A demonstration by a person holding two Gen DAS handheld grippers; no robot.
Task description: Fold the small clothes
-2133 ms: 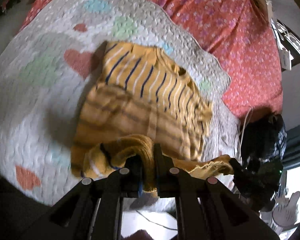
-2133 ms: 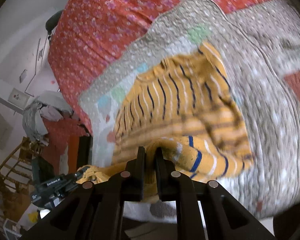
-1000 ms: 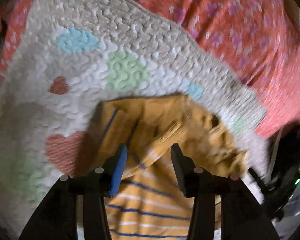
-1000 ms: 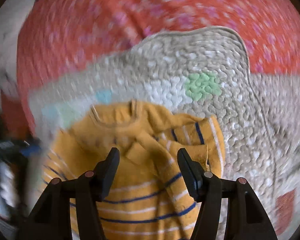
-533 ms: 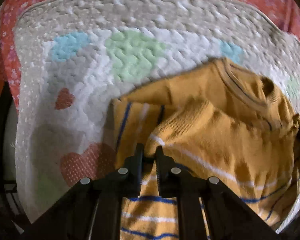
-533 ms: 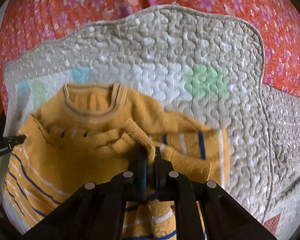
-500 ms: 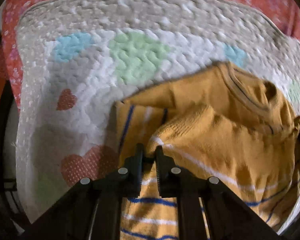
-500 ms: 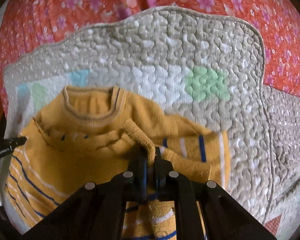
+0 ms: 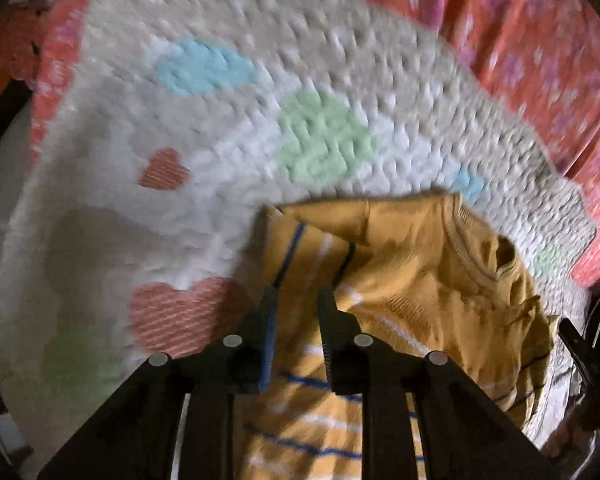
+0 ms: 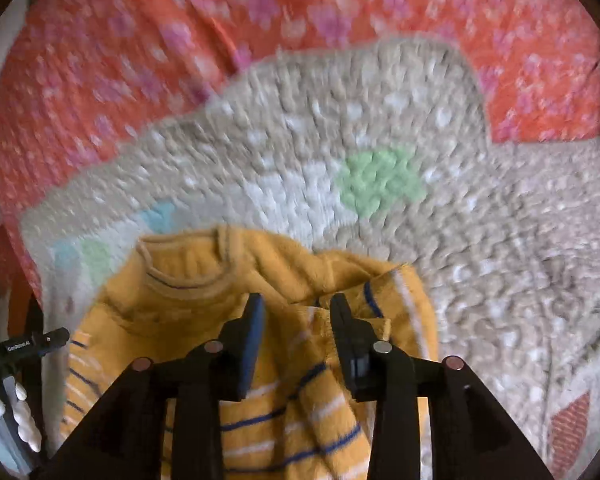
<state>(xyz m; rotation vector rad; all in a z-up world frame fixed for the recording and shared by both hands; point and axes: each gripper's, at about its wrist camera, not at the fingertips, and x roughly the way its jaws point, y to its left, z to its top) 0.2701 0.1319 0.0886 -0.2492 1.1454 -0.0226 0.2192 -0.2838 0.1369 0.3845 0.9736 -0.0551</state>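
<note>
L claw [image 9: 296, 300] jaws apart, gripping nothing, R claw [image 10: 296, 306] wide too, mustard sweater [image 9: 412, 280] w/ blue + white stripes, folded over, at 5 o'clock on quilt [image 9: 260, 92], neckline toward 3.

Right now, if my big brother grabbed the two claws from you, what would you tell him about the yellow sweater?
Left claw: open, holding nothing, over the sweater's left edge.
Right claw: open, empty, just below the collar.
The sweater lies on the quilt, striped bottom folded up toward the collar.
Done: that fold.
Left: it looks lumpy, so probably smooth it and fold it smaller.
</note>
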